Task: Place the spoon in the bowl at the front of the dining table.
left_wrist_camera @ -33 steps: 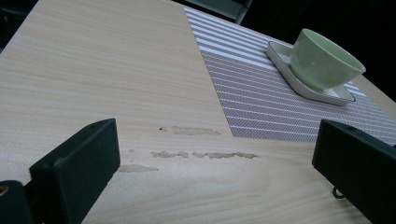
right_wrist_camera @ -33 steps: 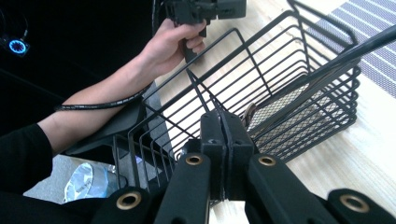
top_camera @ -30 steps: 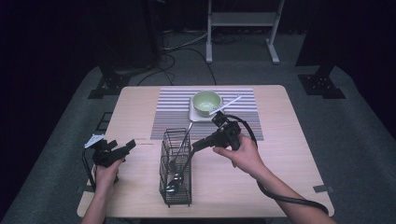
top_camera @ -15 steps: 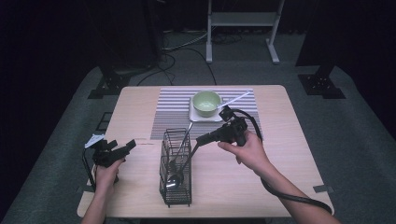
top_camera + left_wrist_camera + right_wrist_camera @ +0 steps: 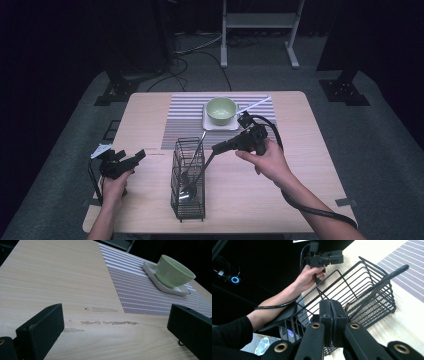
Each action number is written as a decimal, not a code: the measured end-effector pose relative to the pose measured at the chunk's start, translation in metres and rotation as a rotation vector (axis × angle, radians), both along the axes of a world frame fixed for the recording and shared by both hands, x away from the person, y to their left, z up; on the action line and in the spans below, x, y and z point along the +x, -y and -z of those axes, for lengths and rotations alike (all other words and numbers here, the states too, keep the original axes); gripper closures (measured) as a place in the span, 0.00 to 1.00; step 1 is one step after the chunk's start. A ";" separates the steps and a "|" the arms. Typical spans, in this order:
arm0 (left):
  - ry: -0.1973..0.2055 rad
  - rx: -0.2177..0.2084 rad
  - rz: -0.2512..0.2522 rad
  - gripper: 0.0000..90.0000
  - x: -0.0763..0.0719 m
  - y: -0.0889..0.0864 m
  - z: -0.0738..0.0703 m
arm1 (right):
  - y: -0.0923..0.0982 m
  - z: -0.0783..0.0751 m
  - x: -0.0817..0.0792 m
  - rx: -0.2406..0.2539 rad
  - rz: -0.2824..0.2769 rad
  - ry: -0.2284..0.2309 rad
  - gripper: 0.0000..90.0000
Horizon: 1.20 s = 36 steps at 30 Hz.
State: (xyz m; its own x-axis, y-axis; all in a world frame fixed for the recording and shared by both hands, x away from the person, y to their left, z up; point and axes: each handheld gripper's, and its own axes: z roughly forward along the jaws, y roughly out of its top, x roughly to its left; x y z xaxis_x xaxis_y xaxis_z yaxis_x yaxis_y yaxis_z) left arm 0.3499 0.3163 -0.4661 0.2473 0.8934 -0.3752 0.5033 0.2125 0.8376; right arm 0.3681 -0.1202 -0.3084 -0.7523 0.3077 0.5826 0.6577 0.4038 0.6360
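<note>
Two utensils lean in the wire basket (image 5: 188, 180) near the bench's (image 5: 310, 165) front edge. Right gripper (image 5: 218, 147), closed on a dark handle (image 5: 206, 165), could tip the basket by dragging sideways; left gripper (image 5: 138, 155) waits open.

Black wire basket (image 5: 188, 182) stands upright on the wooden table's near half, just in front of the striped mat; tall, narrow, open top, fine mesh at the base. Two utensils stand in it, both tilted. A dark-handled ladle (image 5: 206, 166) leans right, its shiny bowl low in the basket, its handle end meeting the closed tip of the right gripper (image 5: 216, 147). A thinner metal utensil (image 5: 196, 151) leans its handle over the basket's far rim.
</note>
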 end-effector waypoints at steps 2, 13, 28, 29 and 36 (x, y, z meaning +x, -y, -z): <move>0.001 0.002 0.000 0.00 0.000 0.000 0.000 | 0.003 -0.002 0.000 0.006 0.005 0.000 0.99; 0.000 0.003 0.002 0.00 0.000 0.001 0.000 | 0.014 -0.009 0.000 0.032 0.029 0.001 0.99; 0.000 0.002 0.002 0.00 0.000 0.001 0.001 | 0.026 -0.016 0.000 0.052 0.048 0.003 0.99; -0.001 0.002 0.002 0.00 0.000 0.001 0.001 | 0.026 -0.016 0.000 0.054 0.049 0.005 0.99; 0.001 0.001 0.001 0.00 0.000 0.002 0.001 | 0.034 -0.021 -0.001 0.070 0.059 0.010 0.99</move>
